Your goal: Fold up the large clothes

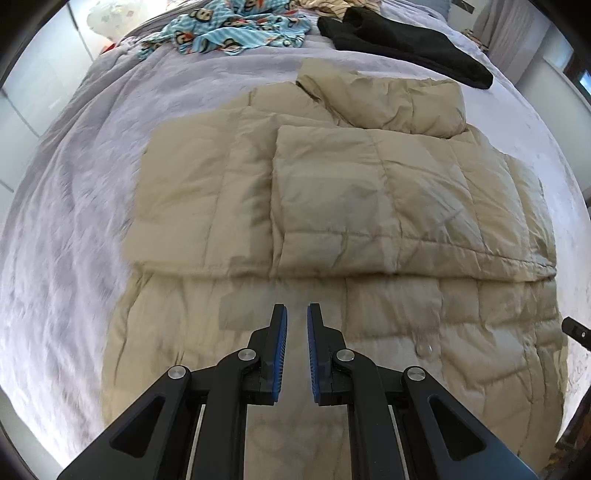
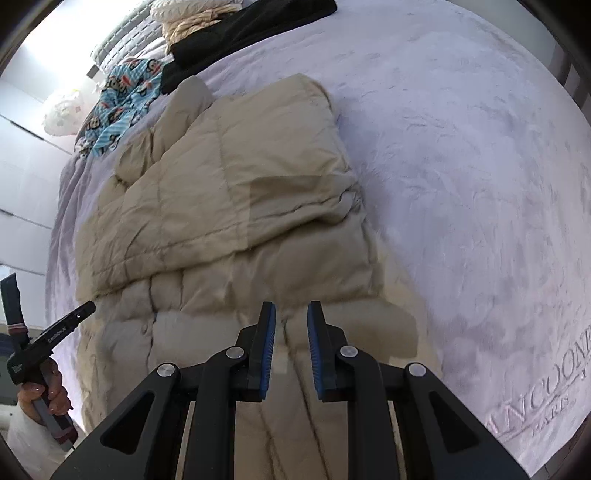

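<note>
Beige coat (image 1: 332,192) lies below both empty fingers (image 1: 279,332) (seemingly clear).

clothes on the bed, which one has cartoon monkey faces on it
The light blue garment, crumpled at the far end; the black garment and beige puffer jacket are plain.

Bed cover (image 1: 74,206): under everything.
Quilted jacket (image 1: 369,206): mid-bed — both sleeves folded across its body, hood (image 1: 388,99) at the far end.
Patterned garment (image 1: 229,33): beyond the jacket, far left.
Dark garment (image 1: 406,44): beyond the jacket, far right, beside the patterned one.
Left gripper (image 1: 297,314), right gripper (image 2: 291,314): above the jacket's near part — left one to the left.
</note>
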